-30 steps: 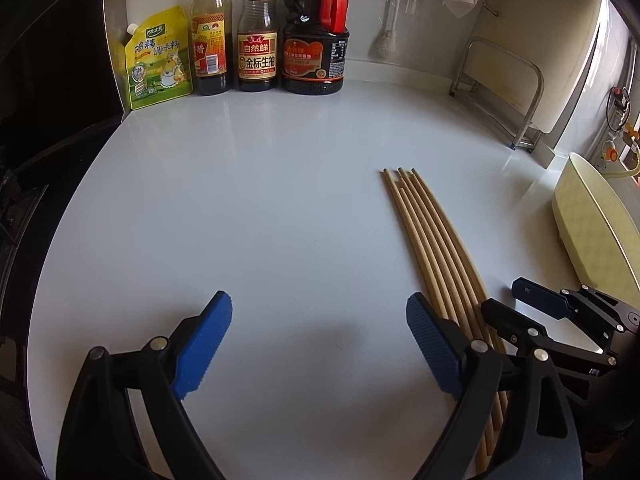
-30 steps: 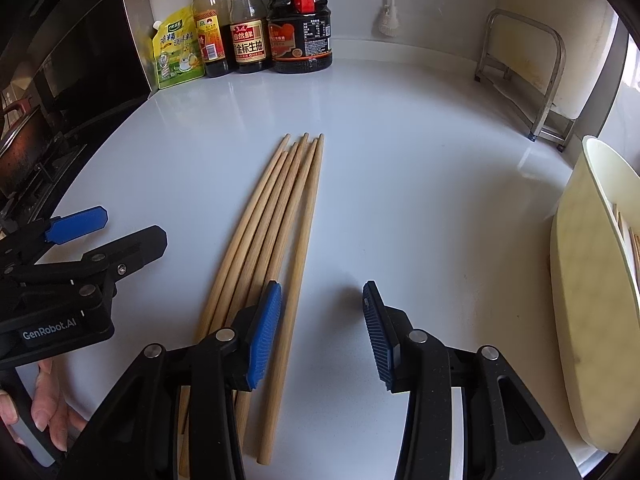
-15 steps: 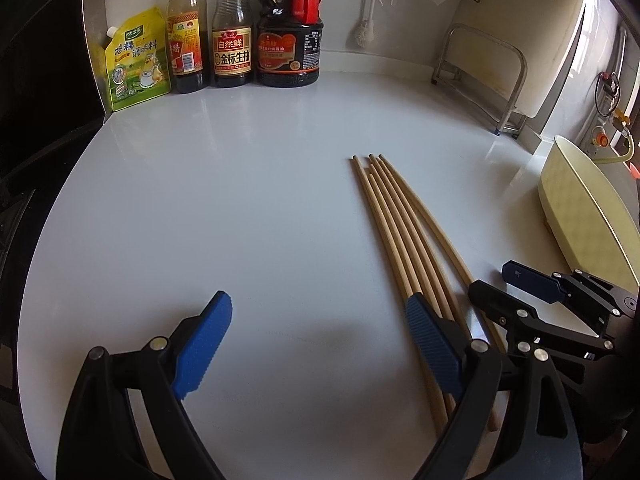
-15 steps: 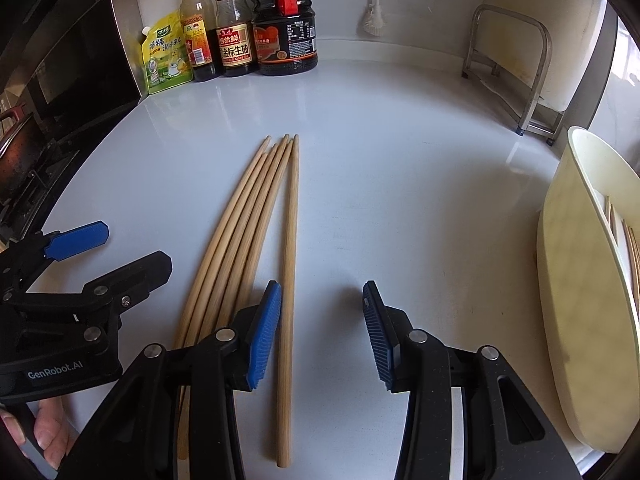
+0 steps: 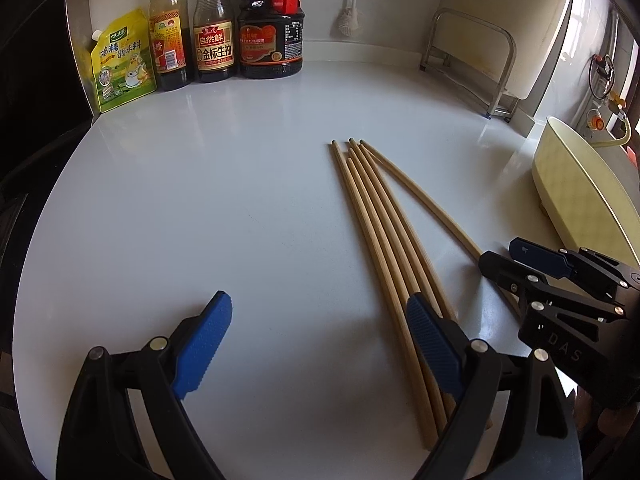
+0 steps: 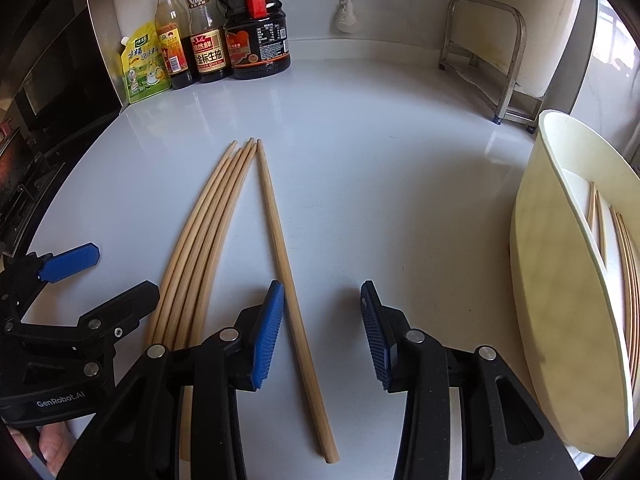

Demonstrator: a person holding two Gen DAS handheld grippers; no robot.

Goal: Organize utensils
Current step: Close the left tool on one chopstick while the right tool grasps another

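Right tongs (image 6: pixel 322 336): released, straddling single chopstick (image 6: pixel 286 264), blue pad just beside it.
Left tongs (image 5: pixel 316 346): released, gripping nothing.
Bundle (image 6: pixel 200 248): between both tongs.
Tray (image 6: pixel 560 300): right of right tongs.

Far left on my counter, the soy sauce bottle (image 5: pixel 213 46) label reads "自然鲜" over "金标生抽". The yellow pouch (image 5: pixel 120 62) beside it seems to say "鸡精调味料", though it's small. Near left, the left gripper (image 6: pixel 60 360) body is printed "GenRobot.AI"; the right gripper (image 5: pixel 560 304) shows "DAS".
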